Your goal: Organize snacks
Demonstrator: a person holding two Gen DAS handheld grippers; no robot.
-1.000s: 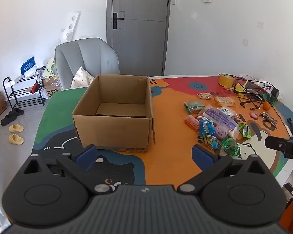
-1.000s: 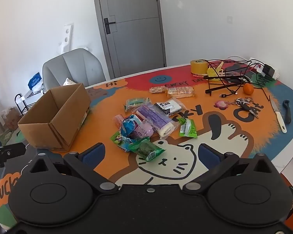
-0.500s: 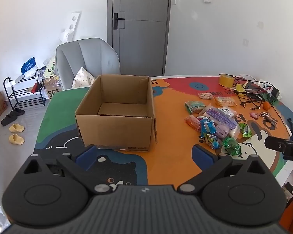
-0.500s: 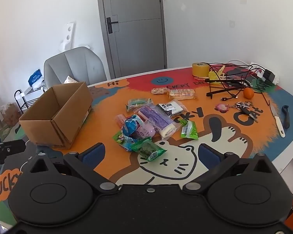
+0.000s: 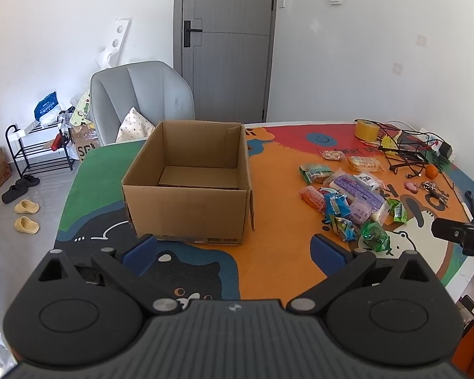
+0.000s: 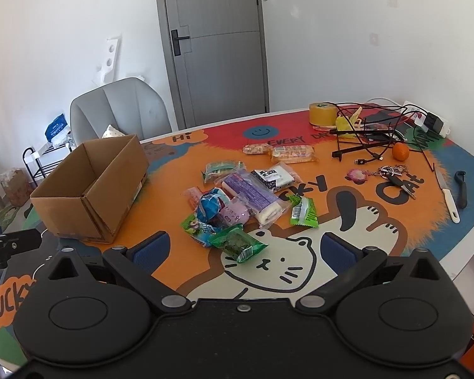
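Observation:
An open, empty cardboard box [image 5: 189,186] stands on the colourful table mat; it also shows at the left of the right wrist view [image 6: 91,186]. A heap of wrapped snacks [image 6: 240,202] lies to its right, with a green packet [image 6: 238,243] nearest me; the heap shows in the left wrist view [image 5: 350,202] too. My left gripper [image 5: 233,252] is open and empty, just in front of the box. My right gripper [image 6: 243,251] is open and empty, close in front of the green packet.
Cables [image 6: 373,135], a tape roll [image 6: 322,112], an orange [image 6: 399,151], keys [image 6: 391,172] and a knife [image 6: 447,194] lie at the table's right. A grey chair [image 5: 139,101] stands behind the box. A shoe rack [image 5: 38,154] is on the floor at left.
Both grippers have drifted slightly, so the box and snacks sit a little differently in view. Both grippers stay open and empty.

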